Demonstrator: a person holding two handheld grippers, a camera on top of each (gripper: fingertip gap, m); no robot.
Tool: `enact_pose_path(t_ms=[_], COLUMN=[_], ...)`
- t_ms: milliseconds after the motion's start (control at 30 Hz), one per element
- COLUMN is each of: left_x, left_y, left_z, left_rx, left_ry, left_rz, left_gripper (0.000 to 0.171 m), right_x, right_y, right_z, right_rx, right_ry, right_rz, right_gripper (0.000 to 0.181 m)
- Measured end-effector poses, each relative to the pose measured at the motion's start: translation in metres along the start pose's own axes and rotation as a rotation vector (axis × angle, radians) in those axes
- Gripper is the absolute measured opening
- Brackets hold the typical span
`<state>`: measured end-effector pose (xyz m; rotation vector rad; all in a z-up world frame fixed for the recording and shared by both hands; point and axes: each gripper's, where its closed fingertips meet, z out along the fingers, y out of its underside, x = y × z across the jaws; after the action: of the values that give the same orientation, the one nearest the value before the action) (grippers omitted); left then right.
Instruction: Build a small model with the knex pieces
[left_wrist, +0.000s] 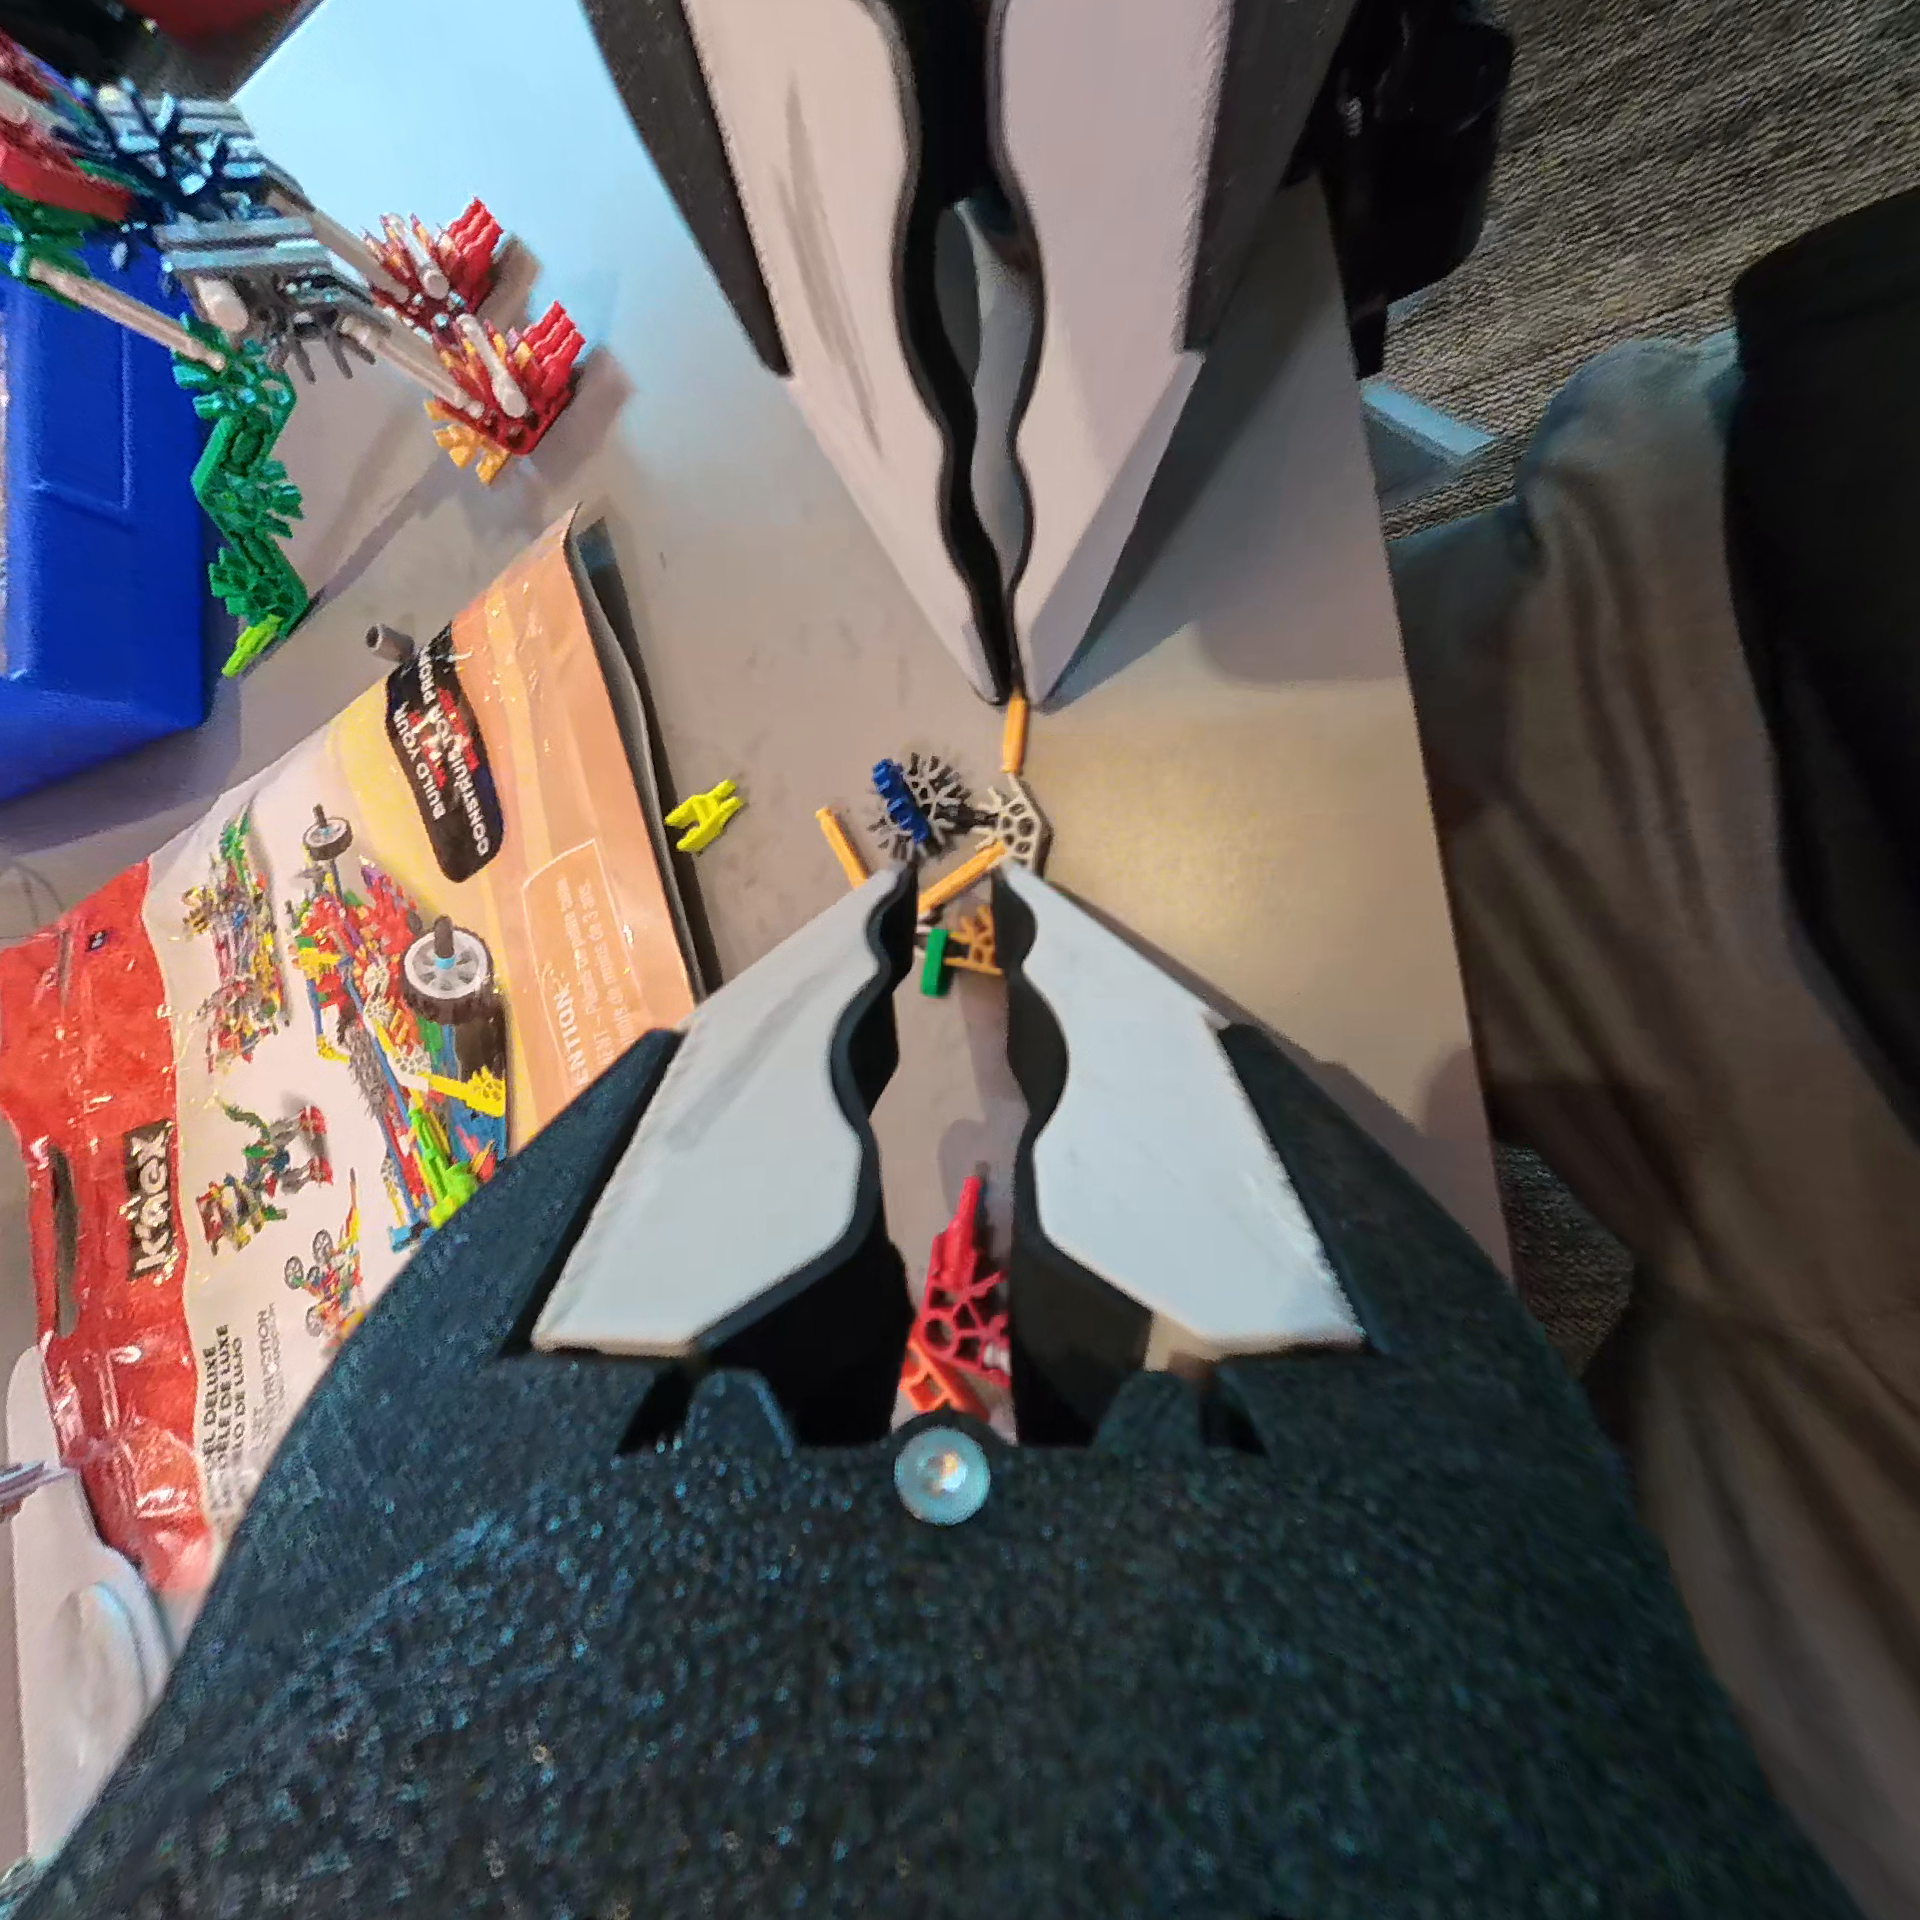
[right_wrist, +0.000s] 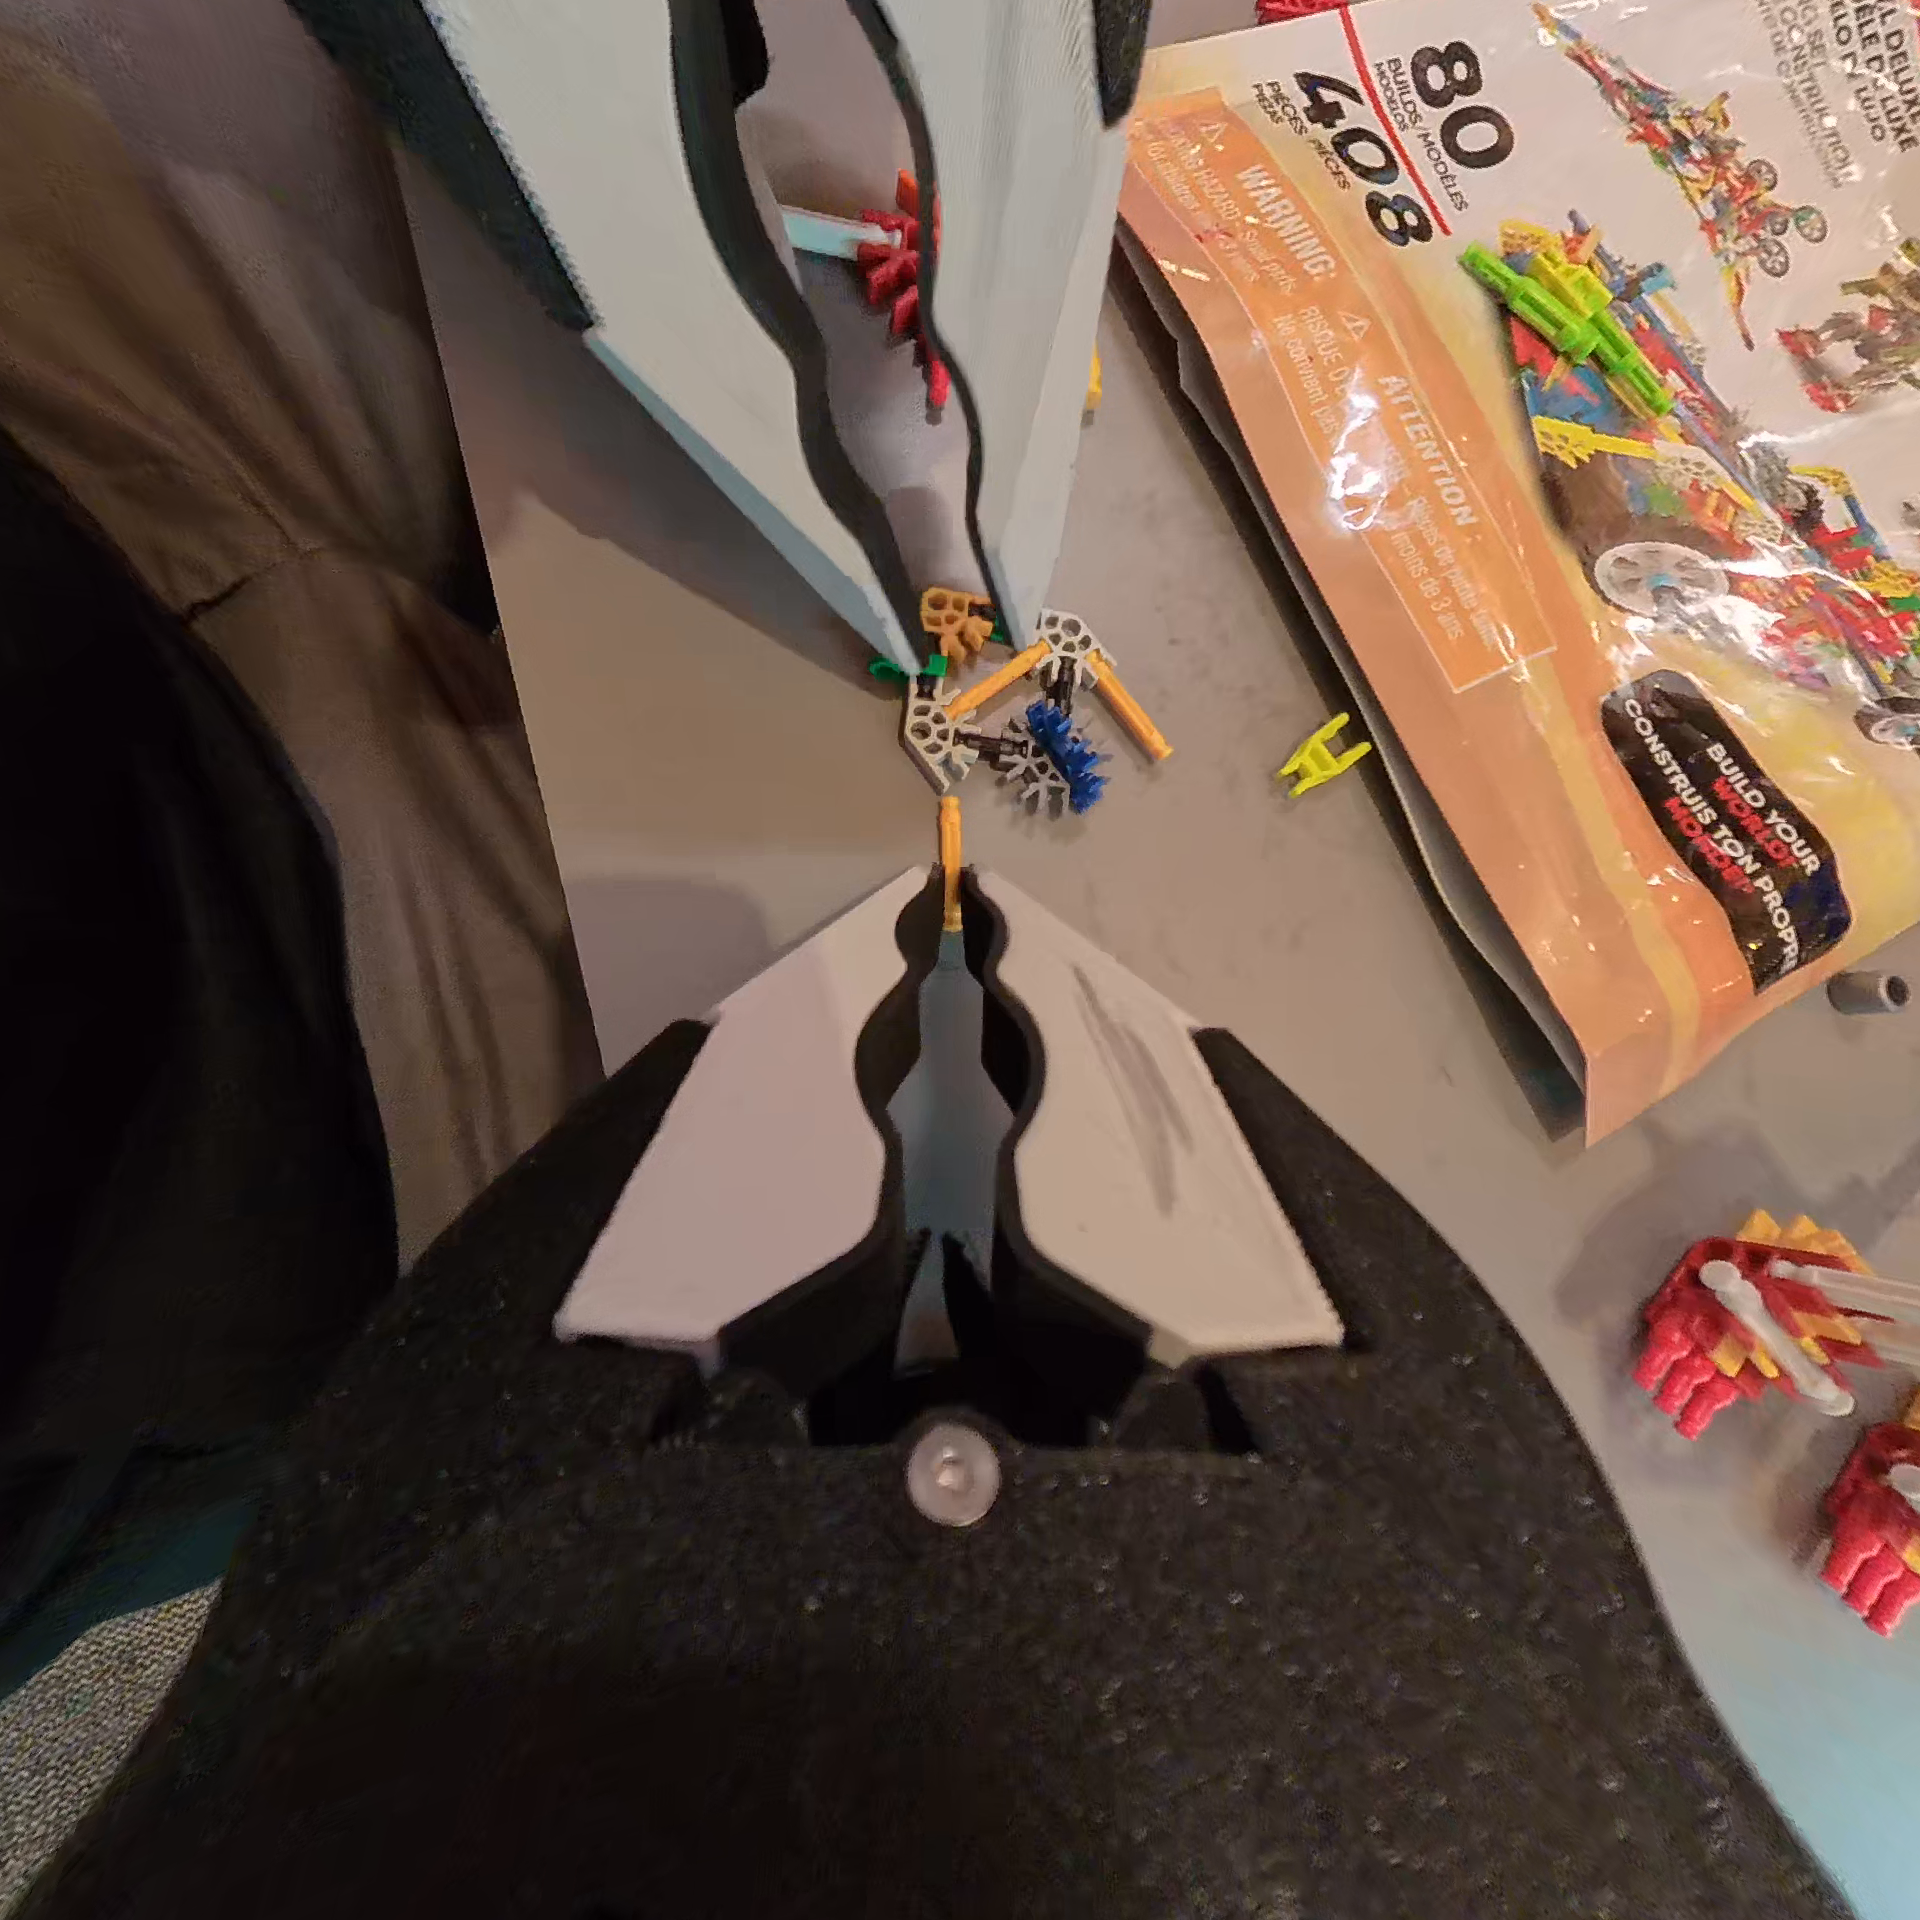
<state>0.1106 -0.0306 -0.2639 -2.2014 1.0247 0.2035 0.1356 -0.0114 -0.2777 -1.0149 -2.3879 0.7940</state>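
Left wrist view, rod: a short orange rod (left_wrist: 1015, 734) is pinched at its far end by the right gripper (left_wrist: 1013, 691); its long axis runs straight toward the grey connector (left_wrist: 1018, 821) of the small assembly (left_wrist: 940, 821), and the free tip looks to be touching or just short of it.
Left wrist view, left gripper: the left gripper (left_wrist: 954, 883) sits just on the near side of that assembly, slightly parted, nothing clearly gripped; one tip lies beside an orange rod of the assembly.
Right wrist view, right gripper: the right gripper (right_wrist: 948, 881) is nearly closed on the rod (right_wrist: 950, 847), pointing at the connector (right_wrist: 933, 732).
Right wrist view, left gripper: opposite, tips (right_wrist: 971, 644) at the assembly's far edge.
Surroundings: the tabletop (right_wrist: 1195, 987); a printed bag (right_wrist: 1507, 582) lies well off to the assembly's side.
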Motion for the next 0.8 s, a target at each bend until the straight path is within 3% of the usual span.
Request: enact_pose_path(t_ms=[233,800], left_x=[0.009,0.016], left_y=[-0.006,0.003], left_z=[0.005,0.007], left_rx=[0.010,-0.005], left_ry=[0.010,0.111], left_rz=[0.040,0.182], left_gripper=[0.010,0.004], right_x=[0.003,-0.002], right_y=[-0.006,-0.015], right_z=[-0.005,0.003], right_rx=[0.040,-0.010], right_ry=[-0.004,-0.067], right_rz=[0.003,-0.226], right_gripper=[0.000,0.000])
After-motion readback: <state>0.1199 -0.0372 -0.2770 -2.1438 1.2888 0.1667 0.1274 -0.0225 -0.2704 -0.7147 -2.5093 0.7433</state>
